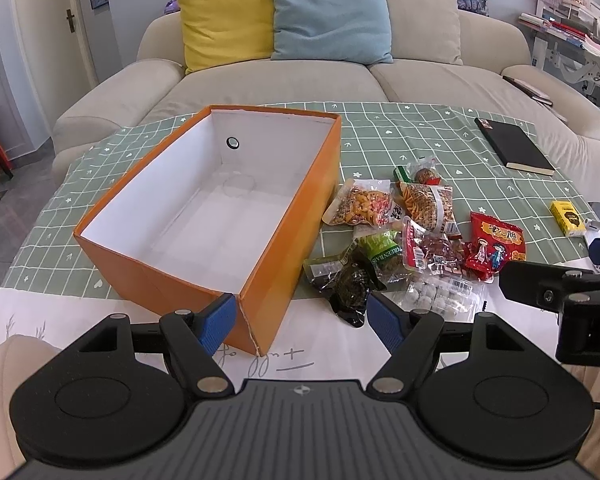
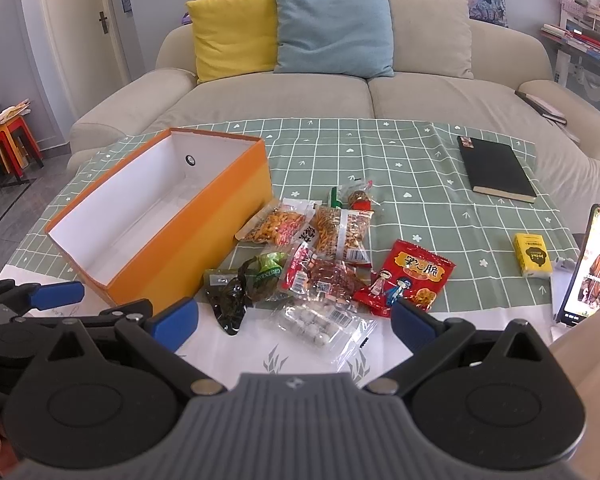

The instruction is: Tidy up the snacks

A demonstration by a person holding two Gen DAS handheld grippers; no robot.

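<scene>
Our left gripper (image 1: pixel 300 316) hovers low over the near edge of the table (image 1: pixel 100 304), its jaws spread wide and holding nothing, with the near corner of the orange box (image 1: pixel 260 304) sitting between the blue pads. Our right gripper (image 2: pixel 294 318) hangs just to the right of it, jaws likewise spread and empty, framing a clear bag of white balls (image 2: pixel 320 326) that lies on the white strip of the tablecloth. Just beyond that bag we see a dark vacuum pack (image 2: pixel 228 300), a green pack (image 2: pixel 268 272), a pack of reddish meat (image 2: pixel 328 276) and a red packet (image 2: pixel 410 280) with cartoon figures, all touching or overlapping in one loose heap. Farther back in the heap lie two clear bags of orange mixed crackers (image 2: pixel 278 226) (image 2: pixel 340 230) and a small round snack (image 2: pixel 358 198) behind them. The heap sits just right of the box, which stands open, its white inside bare, on the green checked cloth (image 2: pixel 380 152). Well apart to the right are a yellow tissue pack (image 2: pixel 534 256), a propped phone (image 2: pixel 590 264) with its screen lit, and a black notebook (image 2: pixel 496 168) nearer the far edge. Behind the table stands a beige sofa (image 2: pixel 440 96) with a yellow cushion (image 2: pixel 232 30) and a blue cushion (image 2: pixel 334 28).
</scene>
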